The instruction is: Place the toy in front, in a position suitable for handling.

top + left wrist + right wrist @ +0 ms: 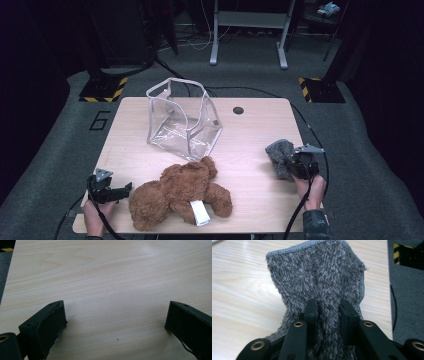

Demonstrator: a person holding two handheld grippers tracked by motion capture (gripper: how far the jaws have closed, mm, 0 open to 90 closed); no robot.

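Note:
A brown teddy bear (182, 195) with a white tag lies on its side near the table's front edge. Behind it stands a clear plastic bag (183, 118), open at the top. My left gripper (120, 191) rests low at the front left, just left of the bear, open over bare wood (116, 317). At the right edge my right gripper (292, 162) is shut on a grey fuzzy cloth (280, 156); the jaws pinch a fold of its pile (328, 308), and the cloth (317, 272) stands up ahead of them.
The wooden table (250, 140) has a round cable hole (238, 110) at the back. Dark floor, black stands with yellow-black striped bases (105, 90) and a grey frame (248, 30) lie beyond it.

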